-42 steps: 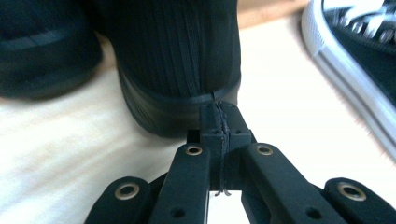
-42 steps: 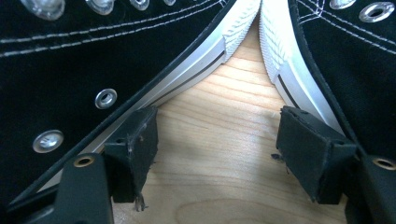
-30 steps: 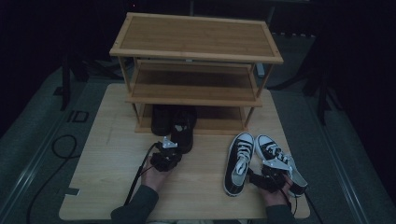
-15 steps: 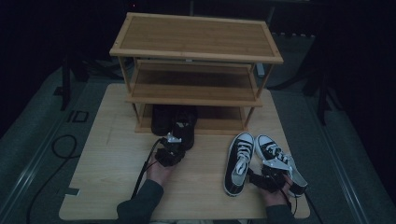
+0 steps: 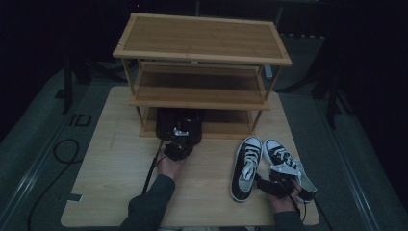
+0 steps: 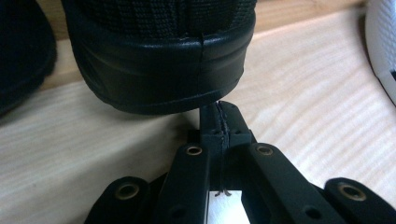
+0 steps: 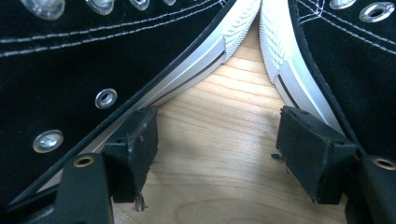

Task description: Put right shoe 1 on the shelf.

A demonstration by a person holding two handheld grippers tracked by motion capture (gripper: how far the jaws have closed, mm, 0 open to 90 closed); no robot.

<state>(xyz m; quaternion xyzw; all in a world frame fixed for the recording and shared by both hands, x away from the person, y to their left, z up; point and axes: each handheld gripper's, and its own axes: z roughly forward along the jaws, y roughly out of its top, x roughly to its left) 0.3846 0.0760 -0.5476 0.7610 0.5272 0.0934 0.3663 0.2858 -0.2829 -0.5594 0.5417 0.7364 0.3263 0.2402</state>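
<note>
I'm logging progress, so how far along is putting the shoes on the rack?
Done: the black shoes sit mostly on the rack's bottom shelf. In hand: the shut left tool nudges one's heel. Left: both sneakers lie on the table, the open right tool between them.

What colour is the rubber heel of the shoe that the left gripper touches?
Glossy black heel, clearest in the left gripper view.

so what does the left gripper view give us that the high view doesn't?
Left gripper view: the left gripper has its fingers shut, empty, tips at the rubber heel of the black shoe. High view: the three-tier wooden rack, the sneaker pair, and the right gripper between them. Both: the black shoe, left gripper and wooden tabletop.
</note>
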